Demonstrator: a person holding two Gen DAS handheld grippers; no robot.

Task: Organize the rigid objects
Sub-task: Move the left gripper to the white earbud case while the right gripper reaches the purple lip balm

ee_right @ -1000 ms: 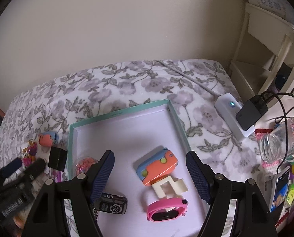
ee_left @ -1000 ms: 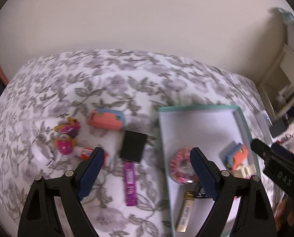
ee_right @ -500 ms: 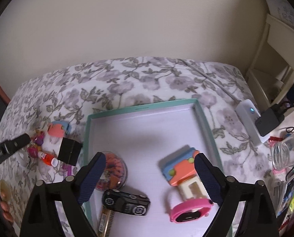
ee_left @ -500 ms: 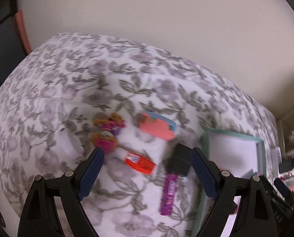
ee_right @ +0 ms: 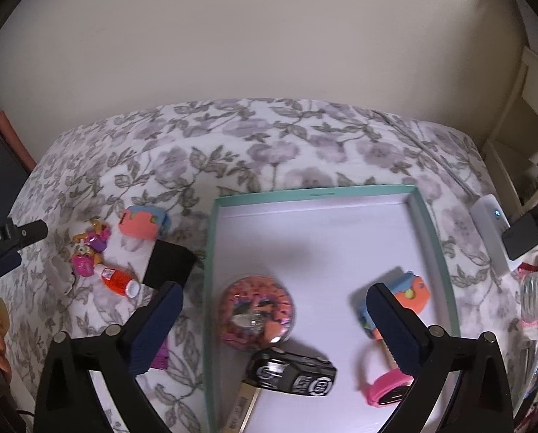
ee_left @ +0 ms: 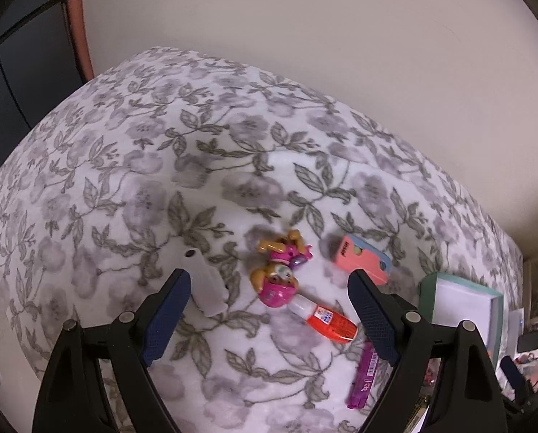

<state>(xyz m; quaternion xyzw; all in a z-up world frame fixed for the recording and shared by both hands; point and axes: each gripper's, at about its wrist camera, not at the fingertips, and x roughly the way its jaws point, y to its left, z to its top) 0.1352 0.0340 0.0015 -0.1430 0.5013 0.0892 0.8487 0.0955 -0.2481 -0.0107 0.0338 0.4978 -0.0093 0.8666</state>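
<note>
The left gripper (ee_left: 269, 319), wide open and empty, hangs nearest the orange tube (ee_left: 329, 322), whose long axis slants near-right between its fingertips

One tray (ee_right: 211, 288), five toys inside, six items outside

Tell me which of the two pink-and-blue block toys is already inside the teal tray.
The orange-pink and blue block toy lying by the teal-rimmed tray's right wall. Its lookalike, the pink block toy with blue back, lies outside on the floral cover, left of the tray.
</note>
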